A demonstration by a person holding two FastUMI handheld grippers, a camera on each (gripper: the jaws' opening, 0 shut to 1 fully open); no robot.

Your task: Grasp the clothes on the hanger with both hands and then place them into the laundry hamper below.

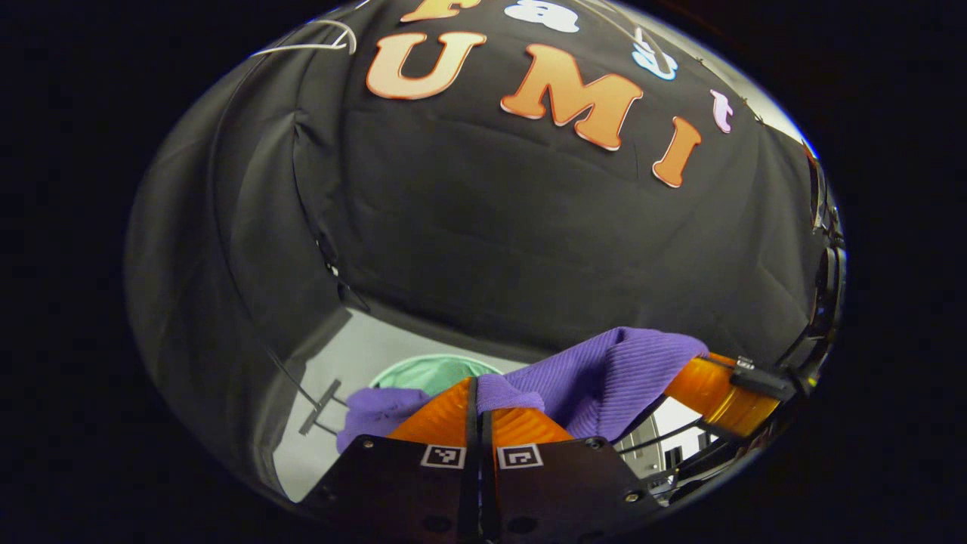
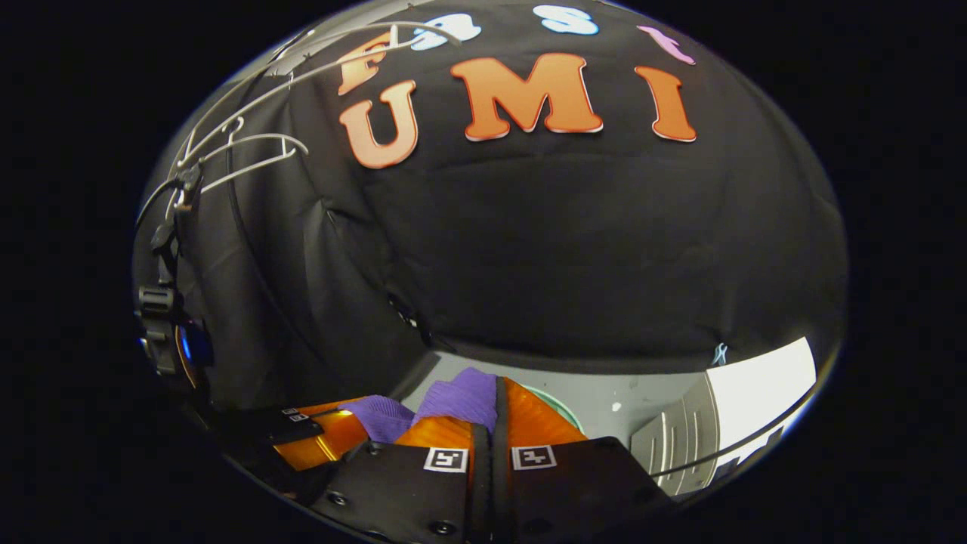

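A purple ribbed garment [image 1: 608,370] hangs stretched between my two grippers, off the hanger. My left gripper [image 1: 477,384] is shut on one bunched edge of it, and purple cloth spills to both sides of the fingertips. My right gripper [image 2: 498,387] is shut on another fold of the garment [image 2: 462,399]. In the left gripper view the right gripper [image 1: 706,385] shows at the far end of the cloth. The left gripper [image 2: 325,437] appears low on the left in the right gripper view. Below the cloth lies the round green laundry hamper [image 1: 434,372], whose rim [image 2: 565,412] peeks out beside my right fingers.
White wire hangers [image 2: 249,155] hang on a rail at the upper left, bare. A pale floor [image 1: 355,355] surrounds the hamper. A white slatted piece of furniture [image 2: 680,438] stands to the right. The black booth wall [image 1: 529,227] rises close behind.
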